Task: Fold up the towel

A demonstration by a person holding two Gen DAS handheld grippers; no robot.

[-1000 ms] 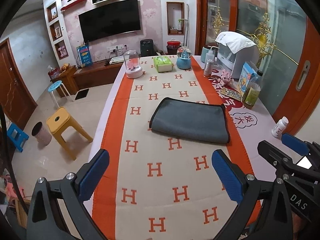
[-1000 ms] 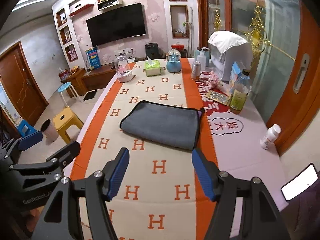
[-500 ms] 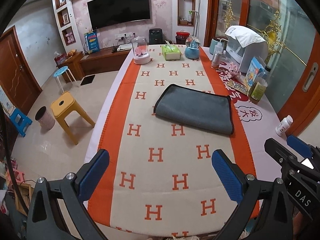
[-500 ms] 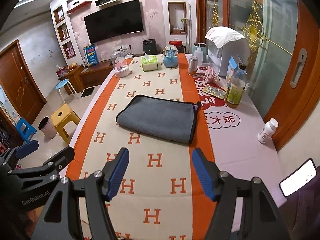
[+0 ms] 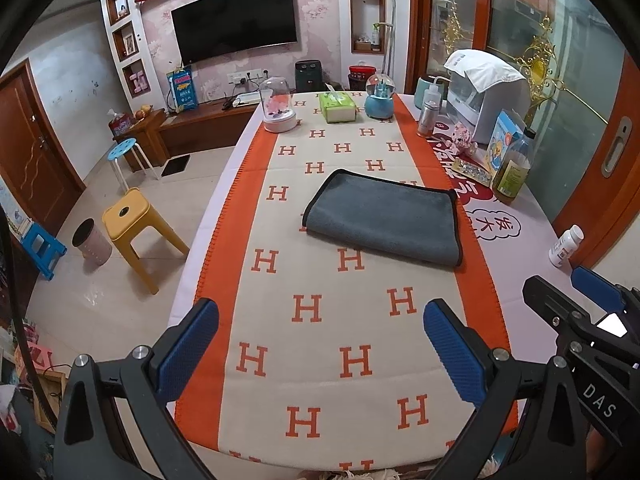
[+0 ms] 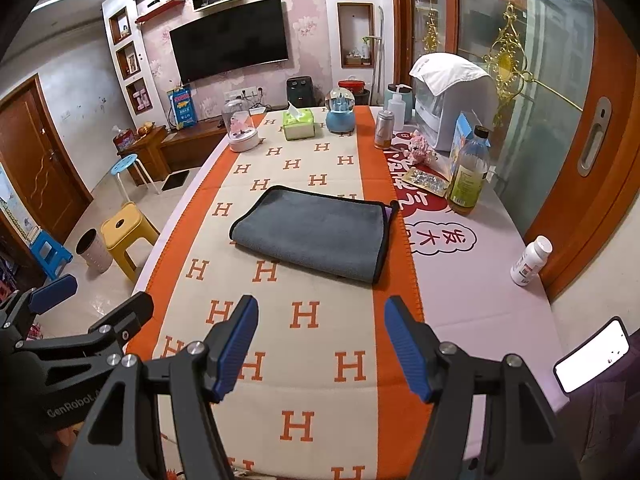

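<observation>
looking at the grey towel (image 5: 382, 216) it sits flat in the middle of the orange and cream h-pattern table runner (image 5: 320, 312), already doubled over with its black-trimmed edges lined up on the right side, so my read is the fold is pretty much done or at most one more fold is left

both tongs are spread wide and holding nothing. the left gripper (image 5: 320, 352) hangs over the near end of the runner, well short of the towel, blue pads (image 5: 186, 348) far apart. the right gripper (image 6: 320, 348) is the same deal, gaping and empty, also near the table edge, just beside the left one

my guess is they're held back and high like this so the whole towel is in view, handy for checking the fold is square or picking which edge to grab next

the clutter is all parked out of the way: tissue box (image 5: 338, 107), snow globe (image 5: 379, 98) and a pink dome ornament (image 5: 278, 106) at the far end, an oil bottle (image 6: 468, 174) and small white pill bottle (image 6: 531, 260) along the right side. that leaves room in the middle to work, though the oil bottle is near enough to the towel's right corner that a careless swing could tip it
</observation>
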